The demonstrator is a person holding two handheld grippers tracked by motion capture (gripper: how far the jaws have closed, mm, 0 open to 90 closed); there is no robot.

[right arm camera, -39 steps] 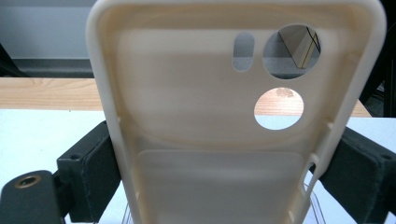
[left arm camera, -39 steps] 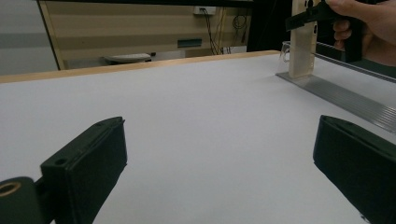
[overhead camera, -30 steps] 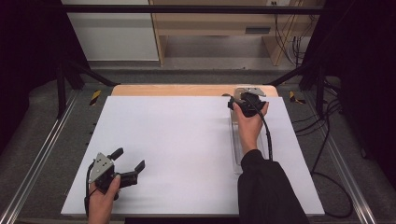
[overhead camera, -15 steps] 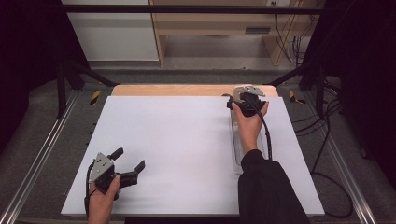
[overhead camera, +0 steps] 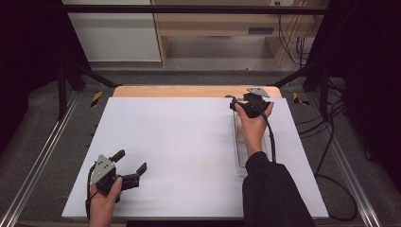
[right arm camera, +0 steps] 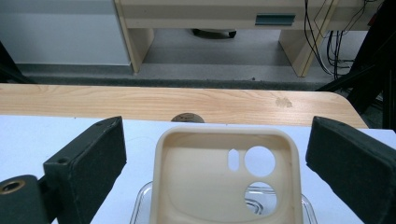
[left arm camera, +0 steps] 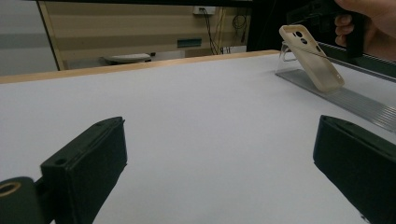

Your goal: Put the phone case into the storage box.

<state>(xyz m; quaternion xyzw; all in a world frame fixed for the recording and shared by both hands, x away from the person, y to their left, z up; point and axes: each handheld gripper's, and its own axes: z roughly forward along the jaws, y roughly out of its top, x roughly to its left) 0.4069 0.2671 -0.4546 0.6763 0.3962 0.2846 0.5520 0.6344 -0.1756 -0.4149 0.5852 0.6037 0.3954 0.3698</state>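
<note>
Both tools wide; R tool (right arm camera: 215, 163) astride phone case (right arm camera: 224, 182).

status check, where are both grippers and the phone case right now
Right gripper open, jaws either side of phone case, not touching. Case leans tilted on clear stand. Left gripper open, near table corner, holding nothing. Nothing in the way.

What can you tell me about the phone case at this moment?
The phone case is cream-coloured and looks like soft, matte rubber, with round camera holes and a small slot near its top. It is empty and leans tilted on a clear plastic stand at the table's far right. The right hand-held gripper is open around it, with gaps on both sides.
</note>
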